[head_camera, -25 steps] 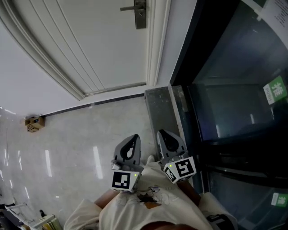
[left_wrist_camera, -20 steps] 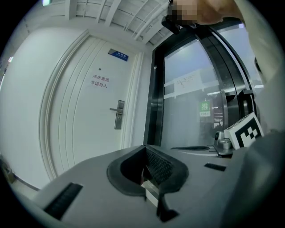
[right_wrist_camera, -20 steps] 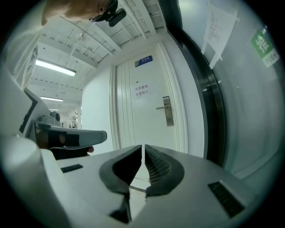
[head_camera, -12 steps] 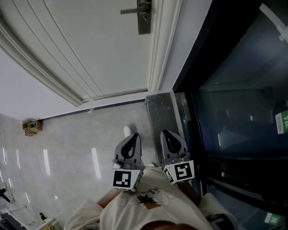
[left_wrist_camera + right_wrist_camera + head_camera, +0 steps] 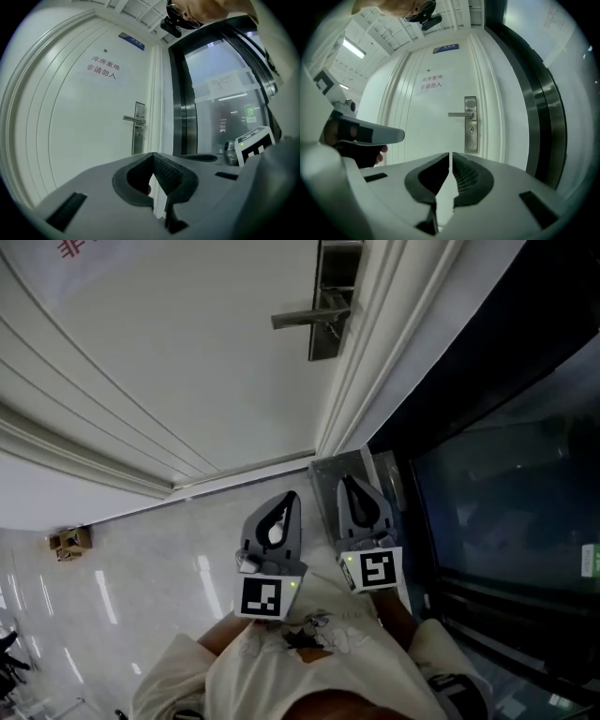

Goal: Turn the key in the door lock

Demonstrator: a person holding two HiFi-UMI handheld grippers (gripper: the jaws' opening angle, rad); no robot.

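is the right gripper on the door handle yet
No, the right gripper is shut and empty, with the handle well ahead of it on the door.

Cropped by the top edge, upper centre of the head view: lock plate [image 5: 322, 341]. Cropped at upper left: red lettering [image 5: 77, 247]. Too small to identify, far left: brown object [image 5: 70, 541]. Too small to show any key, centre of the right gripper view: keyhole [image 5: 471, 130].

Building corridor: signed white door [image 5: 187, 381], glass wall [image 5: 506, 493]
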